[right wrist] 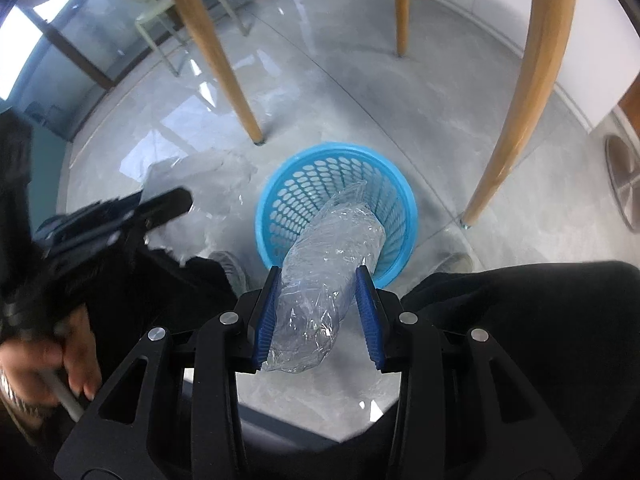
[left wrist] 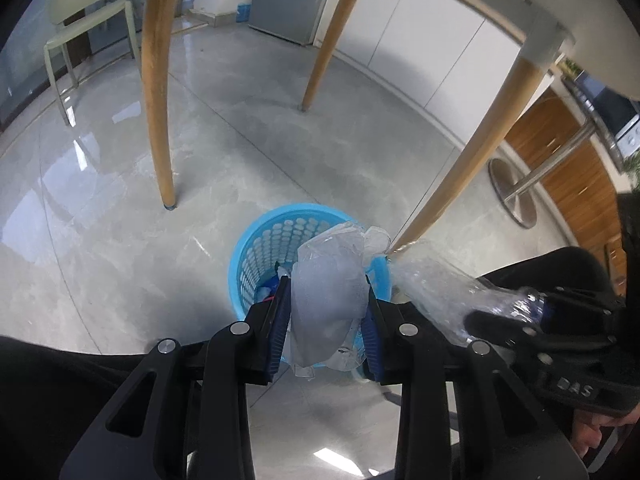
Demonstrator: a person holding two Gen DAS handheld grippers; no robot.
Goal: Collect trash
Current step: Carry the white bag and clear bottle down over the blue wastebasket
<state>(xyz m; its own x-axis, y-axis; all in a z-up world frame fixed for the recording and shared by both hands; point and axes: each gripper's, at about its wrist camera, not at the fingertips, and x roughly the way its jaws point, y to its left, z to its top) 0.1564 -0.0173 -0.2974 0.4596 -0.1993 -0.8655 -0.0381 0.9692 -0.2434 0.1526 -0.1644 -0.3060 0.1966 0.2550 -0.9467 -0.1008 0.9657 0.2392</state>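
A blue perforated trash basket (left wrist: 260,248) stands on the grey floor under a table; it also shows in the right wrist view (right wrist: 320,184). My left gripper (left wrist: 326,284) is shut on a crumpled clear plastic cup (left wrist: 328,292), held above the basket's near rim. My right gripper (right wrist: 318,274) holds a crushed clear plastic bottle (right wrist: 324,280) whose far end hangs over the basket; its left pad touches the bottle, the right pad stands slightly off. The bottle also shows in the left wrist view (left wrist: 436,288). Some trash (left wrist: 272,284) lies inside the basket.
Wooden table legs (left wrist: 160,92) (right wrist: 516,100) stand around the basket. A pale green chair (left wrist: 80,12) is far left. A metal stool base (left wrist: 512,188) and wood cabinets (left wrist: 572,160) are at right. The person's dark trousers and shoes (right wrist: 232,272) are close.
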